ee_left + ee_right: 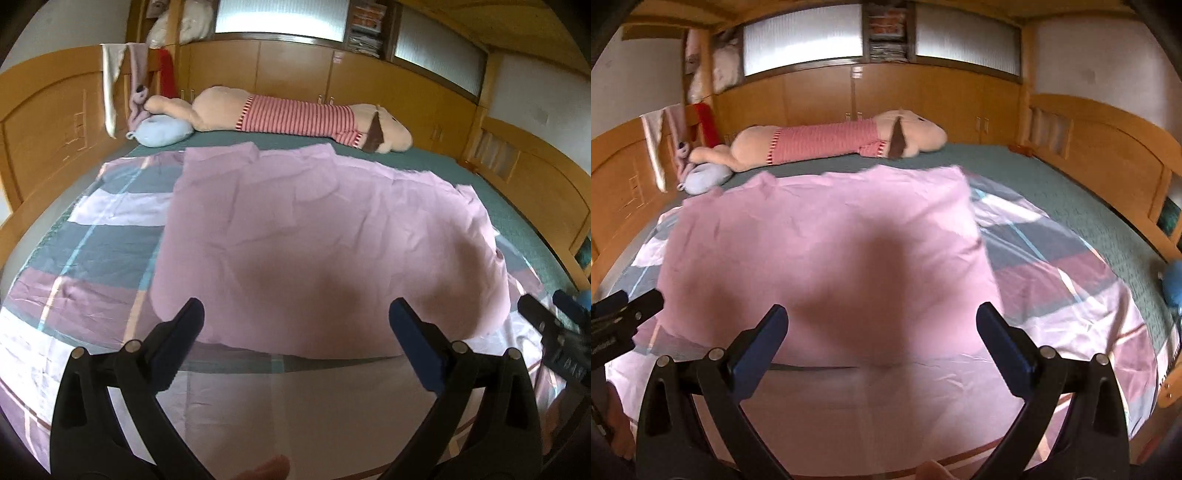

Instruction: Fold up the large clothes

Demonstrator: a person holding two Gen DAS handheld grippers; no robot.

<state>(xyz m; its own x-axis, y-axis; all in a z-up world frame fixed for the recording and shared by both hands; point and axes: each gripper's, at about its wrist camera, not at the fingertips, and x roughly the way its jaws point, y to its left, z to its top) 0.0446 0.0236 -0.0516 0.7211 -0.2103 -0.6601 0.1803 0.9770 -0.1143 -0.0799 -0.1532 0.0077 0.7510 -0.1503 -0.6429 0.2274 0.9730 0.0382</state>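
A green bed (517,206) fills both views, covered by a checked sheet (110,236). The pink cloth (314,229) lies spread across frame centre (wrinkled, flat). A long plush toy (295,118) rests at upper centre. Low in frame, the left gripper (295,317) and right gripper (882,321) gape wide, holding nothing.

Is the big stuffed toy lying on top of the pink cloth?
No, the stuffed toy lies on the green bedspread beyond the pink cloth.
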